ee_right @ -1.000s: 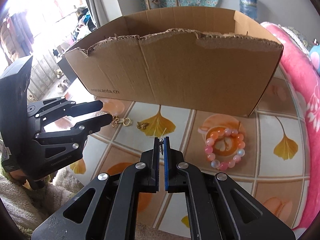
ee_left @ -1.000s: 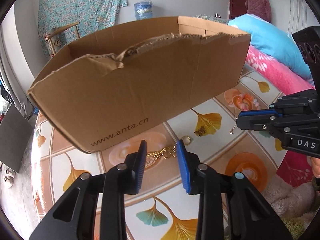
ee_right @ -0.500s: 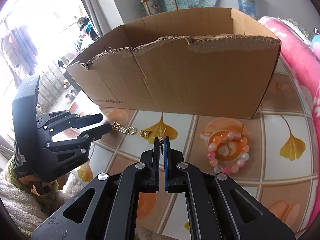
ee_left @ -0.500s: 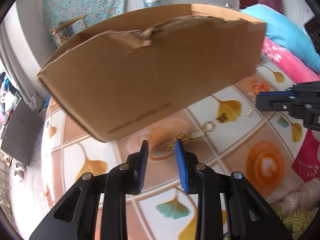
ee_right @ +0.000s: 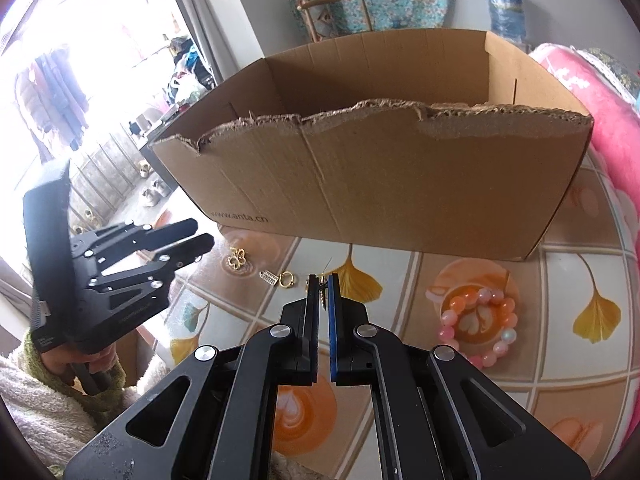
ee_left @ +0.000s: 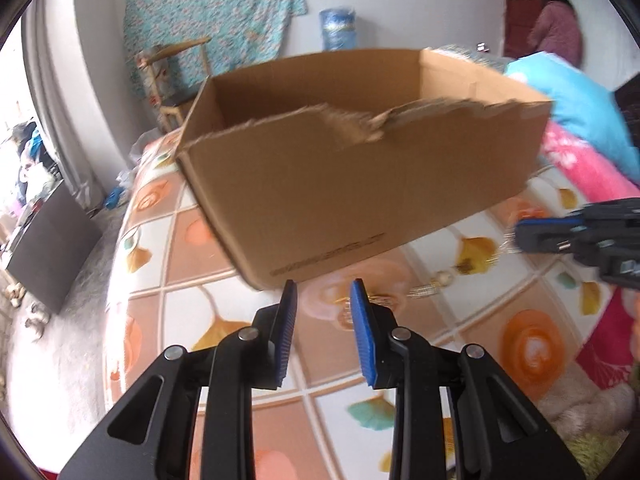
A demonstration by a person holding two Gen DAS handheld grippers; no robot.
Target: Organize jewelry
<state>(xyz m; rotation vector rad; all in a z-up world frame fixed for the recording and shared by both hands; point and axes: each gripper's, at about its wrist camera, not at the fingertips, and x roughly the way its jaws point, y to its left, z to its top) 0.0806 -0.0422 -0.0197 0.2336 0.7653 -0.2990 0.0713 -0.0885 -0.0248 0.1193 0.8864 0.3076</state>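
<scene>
Right gripper [ee_right: 324, 294] pinches a thin gold earring [ee_right: 322, 293] just before the box [ee_right: 380, 184]; its loosening hold could drop the piece short. Left gripper [ee_left: 323, 314] gapes empty.

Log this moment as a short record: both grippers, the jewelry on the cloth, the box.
left gripper: open, holds nothing
right gripper: shut on small gold piece
cardboard box: open top, torn front edge, inside not visible
bead bracelet: pink and orange, on patterned cloth, right of right gripper
gold pieces: loose on cloth before box
</scene>
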